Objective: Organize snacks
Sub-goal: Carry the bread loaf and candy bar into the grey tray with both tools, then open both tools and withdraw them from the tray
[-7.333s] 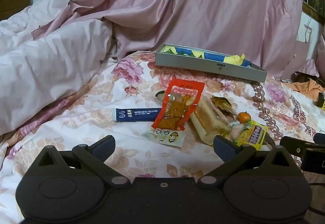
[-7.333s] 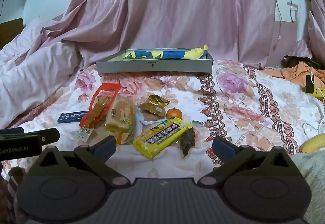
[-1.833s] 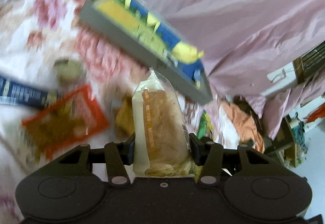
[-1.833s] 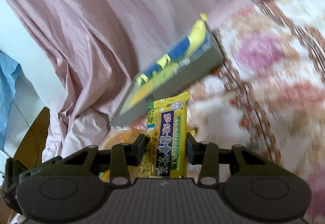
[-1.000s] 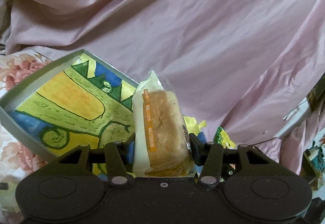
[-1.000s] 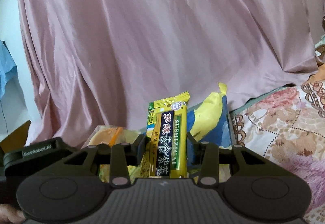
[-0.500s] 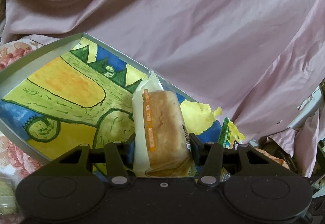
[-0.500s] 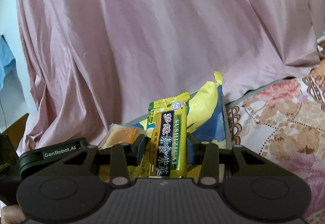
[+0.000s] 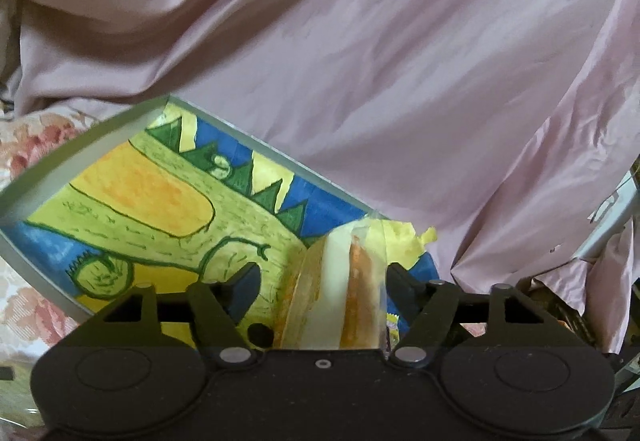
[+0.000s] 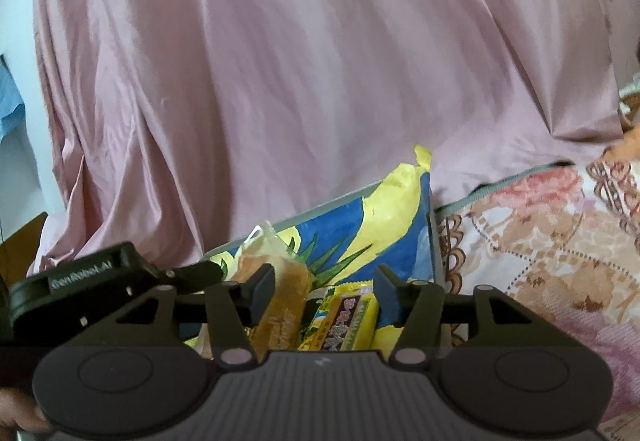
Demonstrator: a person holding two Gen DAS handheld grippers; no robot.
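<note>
1. Since half a second ago both grippers have opened: left gripper had the bread packet pinched upright, right gripper had the yellow snack bar pinched. Jaws on both are now spread.
2. Bread packet: tipping toward the left gripper's right-hand finger, blurred, so probably mid-drop. It looks to be touching that finger; can't tell for certain. It sits over the right end of the grey tray, on the painted paper liner.
3. Snack bar: lies flat in the tray below the right gripper, just beside the bread packet as seen in the right wrist view. Neither finger touches it.
4. Step in hand, as I read it: release and clear out.
5. Doing it well: keep jaws wide and lift straight back along the finger axis. No sideways sweep, or a finger drags a wrapper out.
6. Left gripper: wait until the packet settles before retreating.
7. Risk: both grippers crowd the same tray end. Pull one out first.
8. Pink curtain hangs right behind the tray; don't push forward into it.
</note>
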